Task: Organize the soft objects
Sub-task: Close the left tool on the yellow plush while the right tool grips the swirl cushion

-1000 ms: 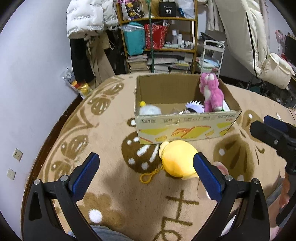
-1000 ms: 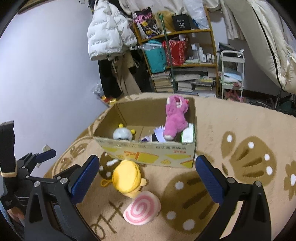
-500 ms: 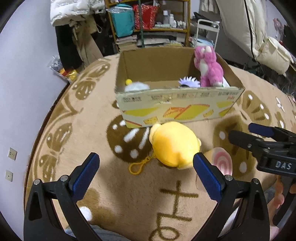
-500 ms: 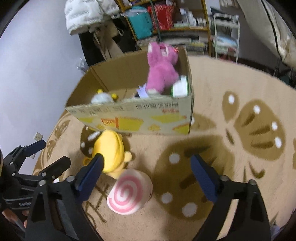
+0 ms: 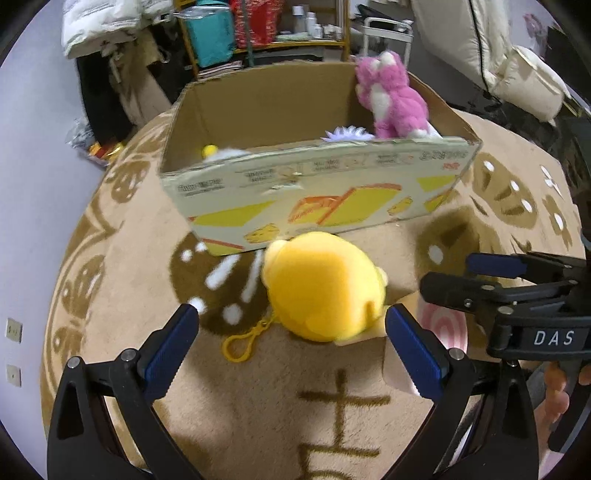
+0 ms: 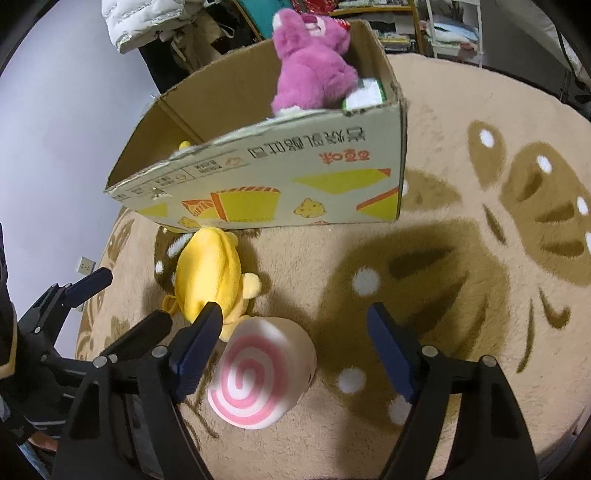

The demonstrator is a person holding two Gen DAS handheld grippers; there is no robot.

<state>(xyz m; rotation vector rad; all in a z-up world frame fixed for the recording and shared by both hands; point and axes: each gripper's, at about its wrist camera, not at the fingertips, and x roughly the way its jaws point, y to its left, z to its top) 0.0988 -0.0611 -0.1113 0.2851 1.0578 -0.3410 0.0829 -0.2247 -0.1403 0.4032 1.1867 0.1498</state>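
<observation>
1. Left wrist view: your tan patterned rug (image 5: 258, 424) spreads beneath both tongs; cluttered shelves (image 5: 280, 33) stand beyond the cardboard box (image 5: 317, 184).
2. Since earlier, your left gripper (image 5: 291, 354) has closed in, spread wide around the yellow plush (image 5: 321, 288); your right gripper (image 6: 295, 354), also released, straddles the pink-swirl plush (image 6: 258, 376).

A yellow toy (image 5: 325, 284) is seen on a tan rug (image 6: 461, 332) with brown shapes and white dots. The round cushion (image 6: 262, 373) is swirled pink and white. The box (image 6: 280, 184) is printed with yellow shapes.
</observation>
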